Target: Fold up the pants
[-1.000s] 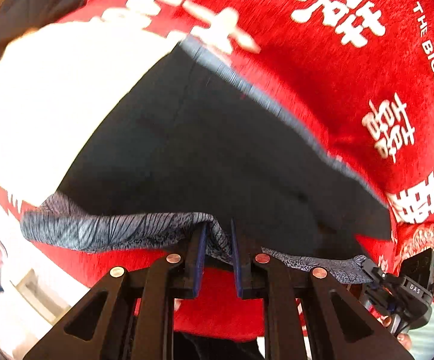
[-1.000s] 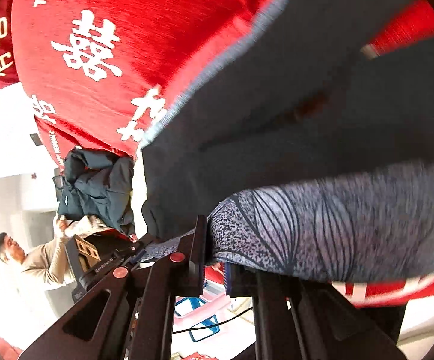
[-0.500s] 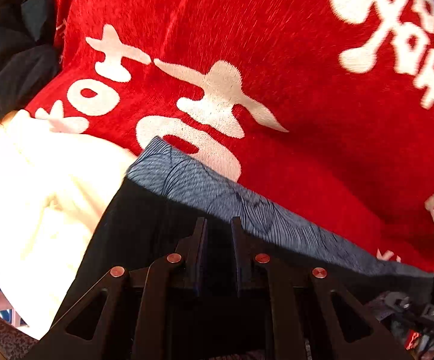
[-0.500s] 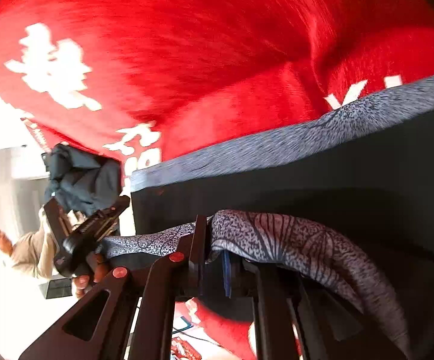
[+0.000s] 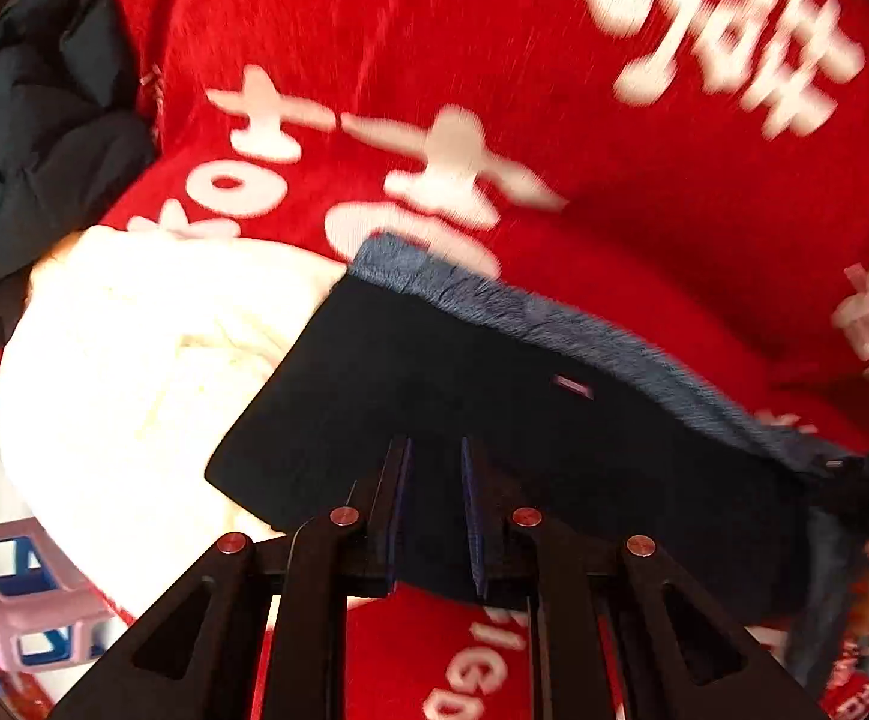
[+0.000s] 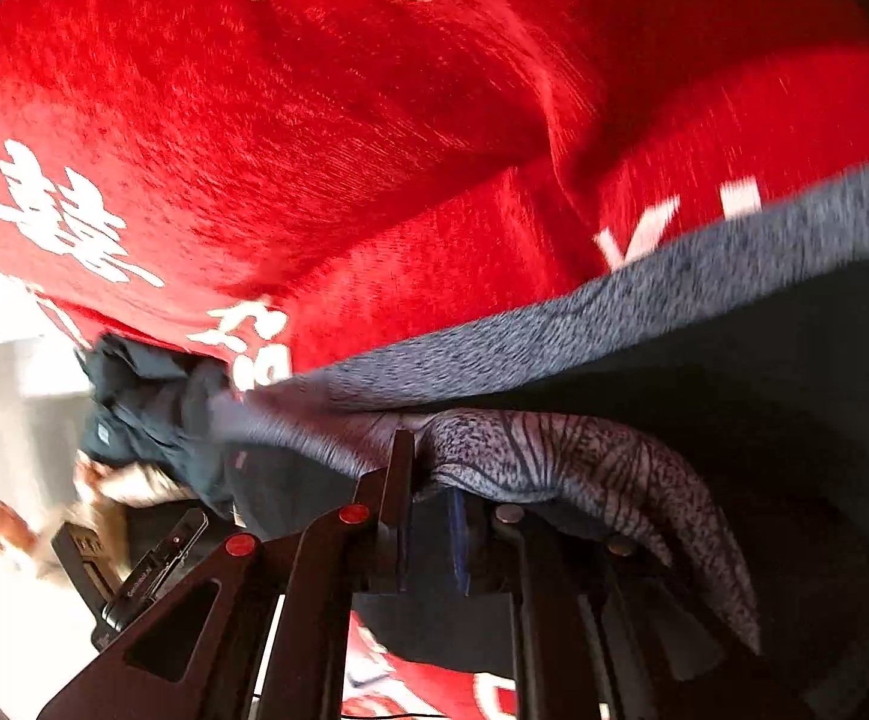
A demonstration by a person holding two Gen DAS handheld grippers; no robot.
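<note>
We hold both grippers low over the dark pants (image 5: pixel 494 420), which lie folded on a red cloth (image 5: pixel 614 210) printed with white characters. Our left gripper (image 5: pixel 434 510) points forward and slightly down across the black fabric, its two blue-edged fingers (image 5: pixel 398 504) a narrow gap apart with the near edge of the pants between them; whether they press on the cloth we cannot tell. The grey patterned waistband (image 5: pixel 554 312) runs diagonally beyond the fingertips, with a small label (image 5: pixel 572 387) just below it on the black fabric. Left of the pants sits a white cloth (image 5: pixel 134 372), a dark jacket (image 5: pixel 44 138) lies at the far left, and a pink plastic stool (image 5: pixel 20 594) shows at the lower left edge. Our right gripper (image 6: pixel 428 498) is tilted so that the scene appears rolled sideways; its jaws are clamped on a fold of grey patterned fabric (image 6: pixel 584 468), which drapes over the right finger and trails down to the right. Past it the waistband (image 6: pixel 614 312) crosses the red cloth (image 6: pixel 314 120). At the left of the right wrist view we see our other gripper (image 6: pixel 134 576), and a person (image 6: pixel 2 534), blurred, in the background.
</note>
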